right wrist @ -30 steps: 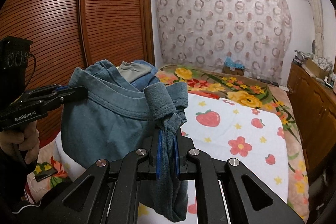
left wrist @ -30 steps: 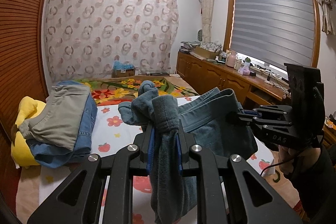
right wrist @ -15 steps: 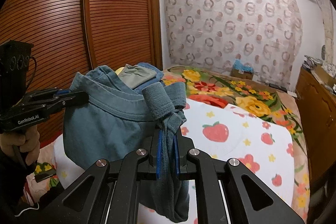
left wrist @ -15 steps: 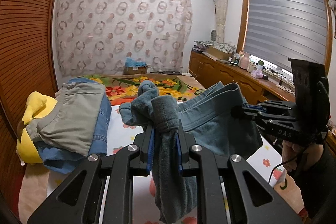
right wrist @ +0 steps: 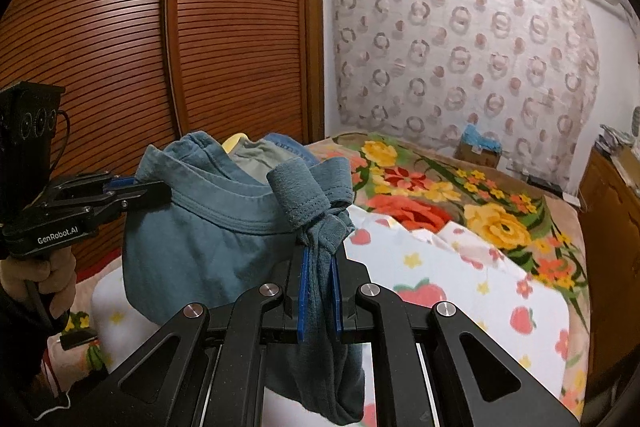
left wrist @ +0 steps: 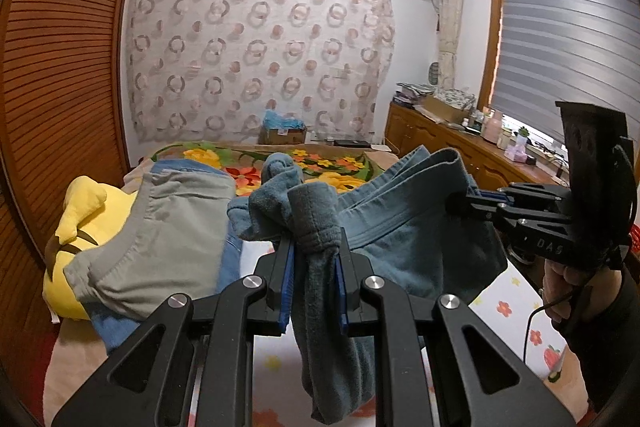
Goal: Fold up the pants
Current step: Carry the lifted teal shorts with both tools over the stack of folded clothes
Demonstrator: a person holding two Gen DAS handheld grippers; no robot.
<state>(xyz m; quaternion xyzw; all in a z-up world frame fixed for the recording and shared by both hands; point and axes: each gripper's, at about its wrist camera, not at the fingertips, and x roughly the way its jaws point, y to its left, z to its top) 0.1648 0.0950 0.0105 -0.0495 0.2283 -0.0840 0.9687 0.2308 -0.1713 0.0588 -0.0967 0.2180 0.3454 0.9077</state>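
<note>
Teal-blue pants (left wrist: 404,243) hang in the air above the bed, stretched between my two grippers. My left gripper (left wrist: 314,259) is shut on a bunched end of the fabric. In the right wrist view it shows at the left (right wrist: 152,189), clamped on the pants (right wrist: 208,239). My right gripper (right wrist: 318,263) is shut on the other bunched end, and in the left wrist view it shows at the right (left wrist: 460,205). The lower part of the pants hangs below both grippers, out of sight.
A stack of folded clothes (left wrist: 160,239), grey on blue, lies on a yellow plush (left wrist: 80,211) at the bed's left. The bed (right wrist: 452,287) has a strawberry sheet and floral blanket. A slatted wardrobe (right wrist: 160,47) stands left, a wooden cabinet (left wrist: 452,147) right.
Both grippers have lifted with the pants held between them; the bed and the folded stack sit lower in view. Both grips are unchanged.
</note>
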